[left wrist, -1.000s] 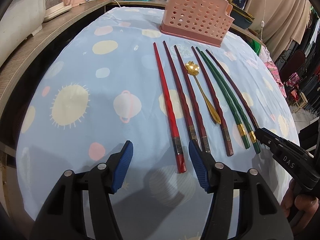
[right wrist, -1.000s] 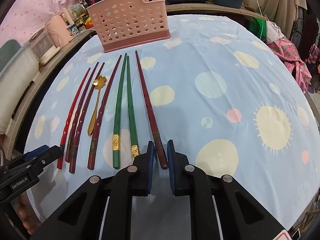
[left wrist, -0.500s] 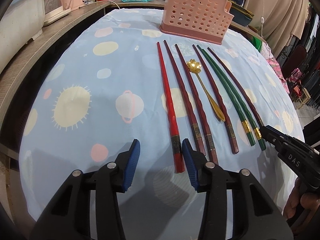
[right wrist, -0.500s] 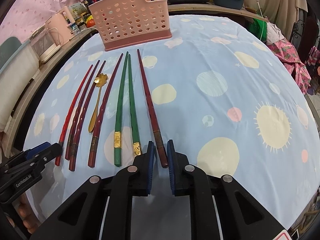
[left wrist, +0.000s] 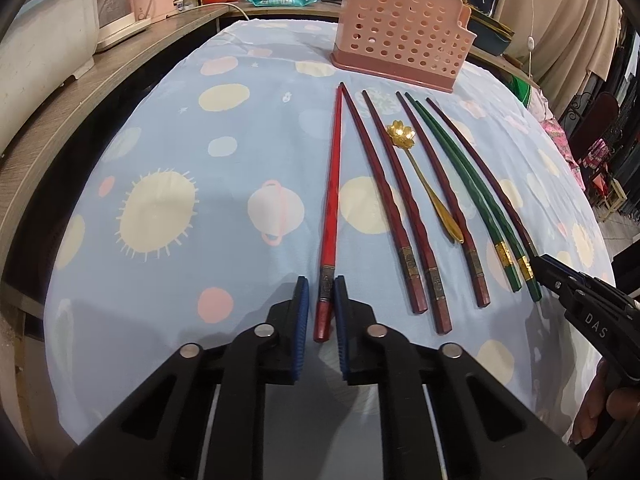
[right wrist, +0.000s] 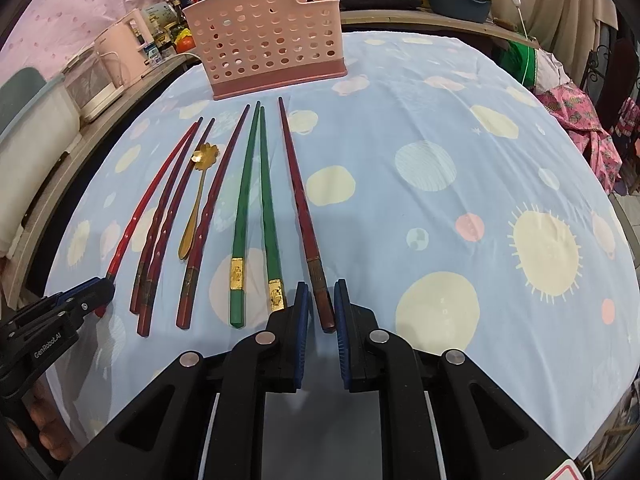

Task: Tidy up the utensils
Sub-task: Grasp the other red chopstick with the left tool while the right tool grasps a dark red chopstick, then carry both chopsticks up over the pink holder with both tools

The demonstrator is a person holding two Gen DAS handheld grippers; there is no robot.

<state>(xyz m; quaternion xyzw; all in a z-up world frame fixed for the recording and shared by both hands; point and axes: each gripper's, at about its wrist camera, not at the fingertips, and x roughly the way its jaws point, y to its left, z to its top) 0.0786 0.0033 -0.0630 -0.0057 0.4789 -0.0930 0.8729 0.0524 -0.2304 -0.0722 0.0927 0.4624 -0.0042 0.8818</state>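
Several chopsticks and a gold flower spoon [left wrist: 424, 184] lie in a row on the blue patterned tablecloth [left wrist: 168, 168], in front of a pink perforated holder [left wrist: 400, 52]. My left gripper [left wrist: 321, 296] is shut on the thick end of the bright red chopstick [left wrist: 332, 184], the leftmost one. My right gripper [right wrist: 319, 300] is shut on the thick end of the dark red chopstick [right wrist: 298, 196], the rightmost one. Two green chopsticks [right wrist: 256, 200] lie just left of it. The holder also shows in the right wrist view [right wrist: 272, 36].
A wooden counter [left wrist: 80, 88] runs along the table's left side with a white bin and pink appliances. Pots and bowls stand behind the holder. Clothes and a chair are off the table's right edge [left wrist: 592, 160].
My left gripper's jaws have closed from wide open onto the bright red chopstick's end, which swung slightly. My right gripper stays closed on the dark red chopstick.
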